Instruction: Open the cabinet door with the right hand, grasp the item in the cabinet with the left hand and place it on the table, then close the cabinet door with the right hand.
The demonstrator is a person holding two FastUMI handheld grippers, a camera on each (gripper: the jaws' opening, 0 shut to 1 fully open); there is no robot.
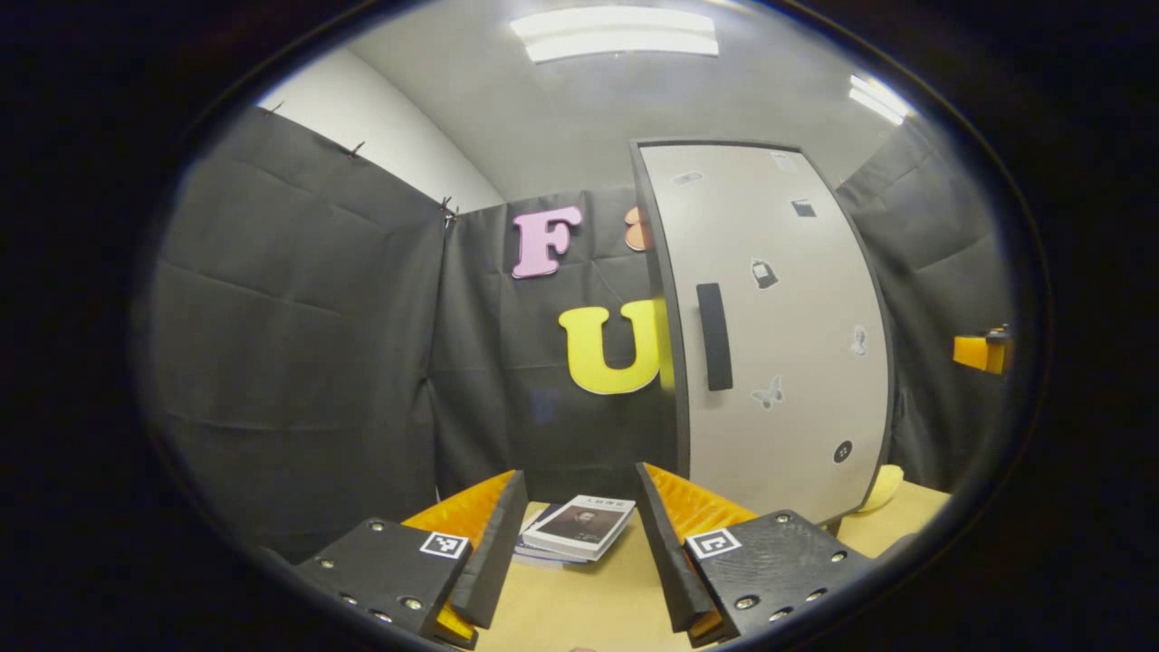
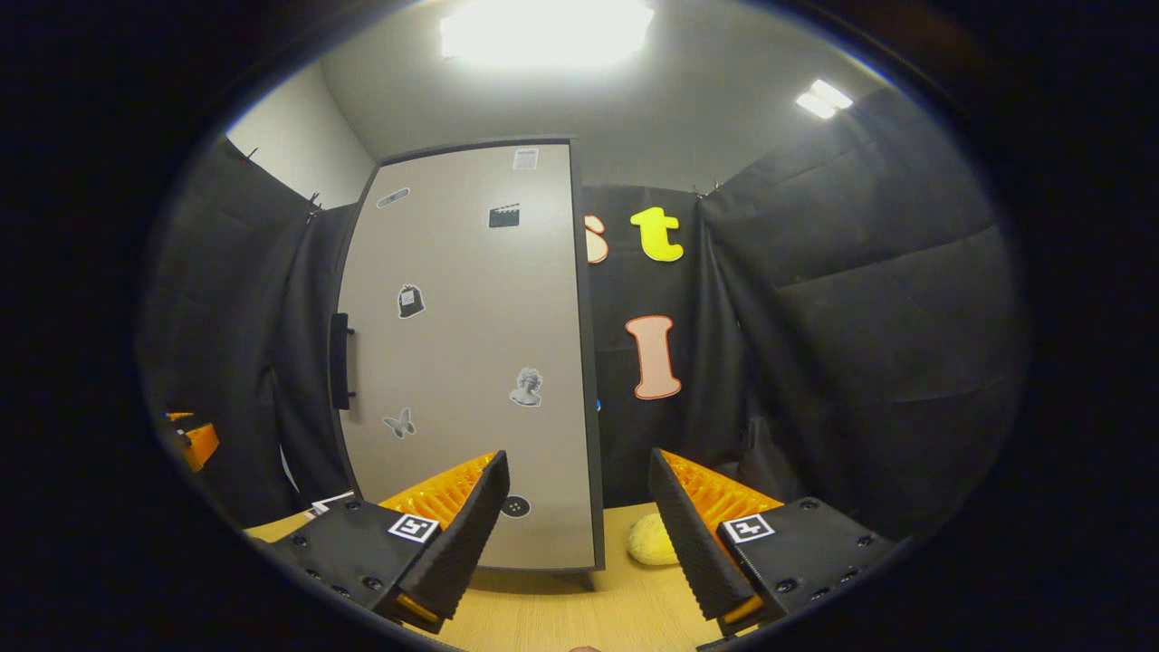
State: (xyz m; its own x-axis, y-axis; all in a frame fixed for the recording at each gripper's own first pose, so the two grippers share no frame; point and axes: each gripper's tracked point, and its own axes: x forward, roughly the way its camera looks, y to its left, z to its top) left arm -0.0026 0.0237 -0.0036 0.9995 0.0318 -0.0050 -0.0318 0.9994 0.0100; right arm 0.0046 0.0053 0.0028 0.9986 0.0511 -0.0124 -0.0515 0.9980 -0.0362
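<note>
The cabinet [image 1: 779, 326] stands on the table with its pale grey door shut, so whatever is inside is hidden. A black vertical handle [image 1: 713, 337] sits near the door's left edge. My left gripper [image 1: 579, 471] is open over the table, well short of the cabinet and to its left. In the right gripper view the same door [image 2: 471, 362] faces me, with its handle [image 2: 340, 360] at the left edge. My right gripper [image 2: 578, 455] is open and holds nothing, some way in front of the door's right side.
A small stack of books [image 1: 579, 527] lies on the wooden table [image 1: 579, 607] just beyond my left fingers. A yellow soft lump [image 2: 654, 540] lies on the table right of the cabinet. Black cloth walls close in on all sides.
</note>
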